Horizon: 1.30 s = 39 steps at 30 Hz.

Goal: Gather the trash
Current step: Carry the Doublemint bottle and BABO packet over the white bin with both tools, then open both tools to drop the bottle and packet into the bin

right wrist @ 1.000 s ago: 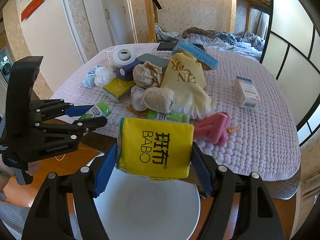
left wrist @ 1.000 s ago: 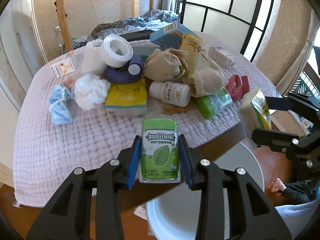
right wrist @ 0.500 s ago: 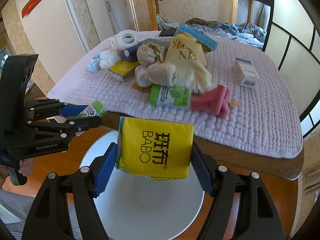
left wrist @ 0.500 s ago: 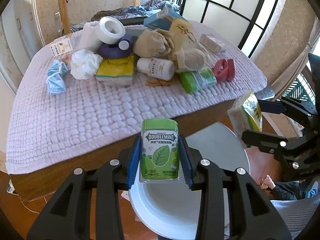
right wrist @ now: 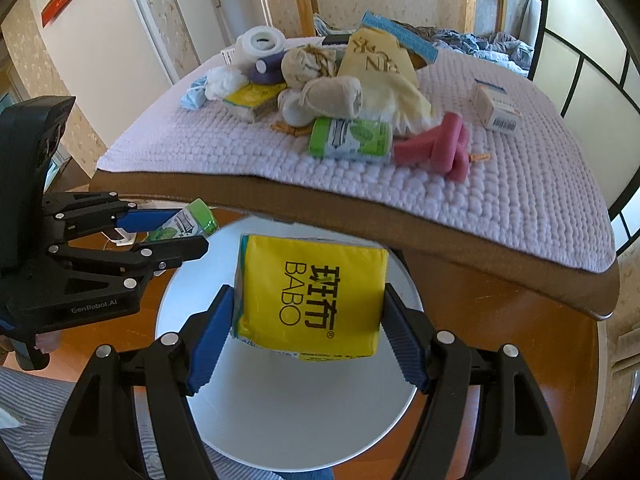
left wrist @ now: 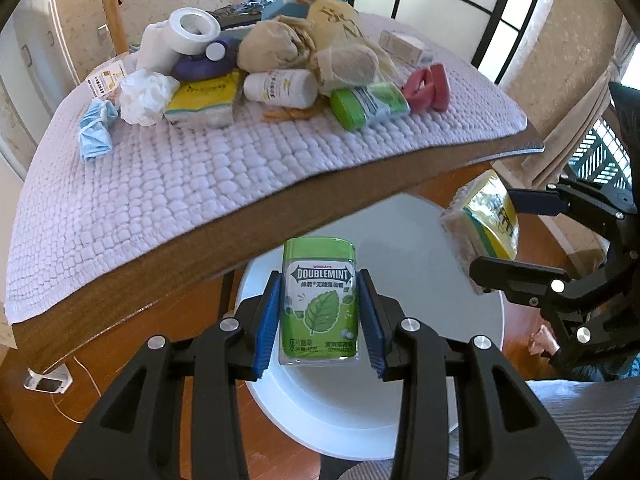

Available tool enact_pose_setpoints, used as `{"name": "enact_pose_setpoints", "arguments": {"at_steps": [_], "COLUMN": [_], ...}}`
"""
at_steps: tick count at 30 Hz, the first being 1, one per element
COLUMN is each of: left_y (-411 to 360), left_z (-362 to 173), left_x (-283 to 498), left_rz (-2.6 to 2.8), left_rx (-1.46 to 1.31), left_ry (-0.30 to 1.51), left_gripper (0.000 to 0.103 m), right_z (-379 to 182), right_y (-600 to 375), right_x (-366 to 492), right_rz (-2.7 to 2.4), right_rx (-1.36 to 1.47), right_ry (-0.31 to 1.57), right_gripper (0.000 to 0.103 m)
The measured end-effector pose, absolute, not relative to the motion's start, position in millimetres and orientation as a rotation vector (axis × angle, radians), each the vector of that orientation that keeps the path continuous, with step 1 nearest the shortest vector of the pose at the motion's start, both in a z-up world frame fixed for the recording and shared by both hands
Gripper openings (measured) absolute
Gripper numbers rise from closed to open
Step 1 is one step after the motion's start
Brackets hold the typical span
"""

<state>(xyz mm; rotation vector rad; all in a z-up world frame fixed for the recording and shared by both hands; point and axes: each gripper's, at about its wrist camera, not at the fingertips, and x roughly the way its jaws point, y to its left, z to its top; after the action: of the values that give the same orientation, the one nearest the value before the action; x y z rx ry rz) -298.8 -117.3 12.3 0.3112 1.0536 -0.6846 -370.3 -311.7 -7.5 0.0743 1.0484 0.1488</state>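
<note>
The left gripper (left wrist: 319,312) is clamped on a green mint bottle (left wrist: 319,300), held upright over a white round bin (left wrist: 420,408) on the floor. Just to its right, the right gripper (right wrist: 308,326) is clamped on a yellow tissue pack (right wrist: 310,300) over the same bin. Beyond the bin stands a wooden table with a pale quilted cover (left wrist: 160,184). Far on the cover lies a heap of trash: a second green bottle (right wrist: 350,138), a white pill bottle (left wrist: 280,88), a pink foam piece (right wrist: 436,146), crumpled tissue (left wrist: 146,96), a blue face mask (left wrist: 96,130) and a small white box (right wrist: 496,108).
</note>
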Motion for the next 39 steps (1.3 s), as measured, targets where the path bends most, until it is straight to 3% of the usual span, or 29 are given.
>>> {"name": "enact_pose_setpoints", "arguments": {"at_steps": [39], "left_y": [-172.4], "left_z": [-59.9], "left_x": [-290.9], "left_rz": [-0.656], "left_rx": [0.422], "left_ry": [1.179], "left_gripper": [0.04], "right_z": [-58.6], "right_y": [-300.0], "right_x": [-357.3], "right_rz": [0.147], "right_rx": [0.04], "right_ry": [1.155], "right_gripper": [0.071]}}
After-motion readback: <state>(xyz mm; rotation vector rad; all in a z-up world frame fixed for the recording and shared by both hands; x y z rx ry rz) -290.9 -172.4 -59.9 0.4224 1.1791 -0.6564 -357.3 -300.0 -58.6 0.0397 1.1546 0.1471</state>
